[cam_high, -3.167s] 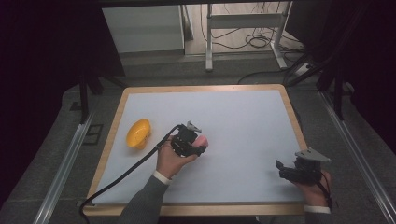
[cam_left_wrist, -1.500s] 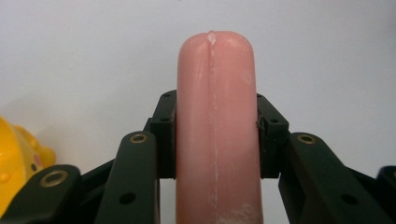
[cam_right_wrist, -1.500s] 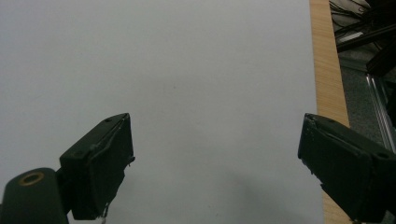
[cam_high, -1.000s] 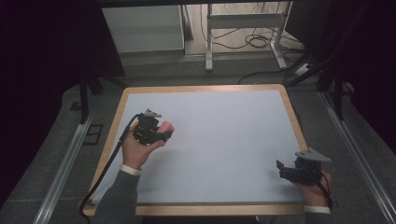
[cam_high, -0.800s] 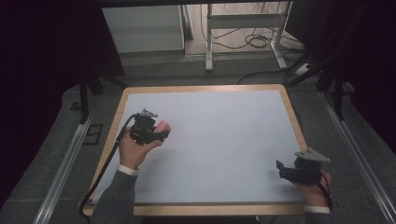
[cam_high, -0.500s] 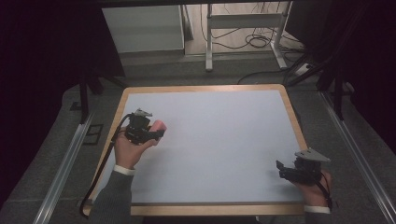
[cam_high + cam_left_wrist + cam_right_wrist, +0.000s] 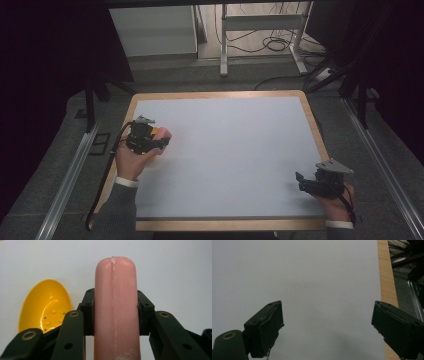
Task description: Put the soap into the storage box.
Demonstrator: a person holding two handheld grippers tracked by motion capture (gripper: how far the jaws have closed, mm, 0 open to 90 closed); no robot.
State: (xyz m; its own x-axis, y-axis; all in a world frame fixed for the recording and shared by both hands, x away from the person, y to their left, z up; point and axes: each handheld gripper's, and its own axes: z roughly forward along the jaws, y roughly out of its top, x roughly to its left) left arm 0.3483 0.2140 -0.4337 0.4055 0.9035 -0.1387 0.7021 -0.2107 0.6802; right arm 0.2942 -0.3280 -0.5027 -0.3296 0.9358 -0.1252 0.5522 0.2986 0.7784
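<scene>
Sausage (image 7: 115,307), pink and long, sits squeezed between the jaws of the left gripper (image 7: 150,139), at the left side of the tabletop (image 7: 235,150), just above the yellow bowl (image 7: 45,308). Lower it slowly over the bowl, then let go gently. Right gripper (image 7: 327,327) waits wide apart, holding nothing, near the right edge.
</scene>
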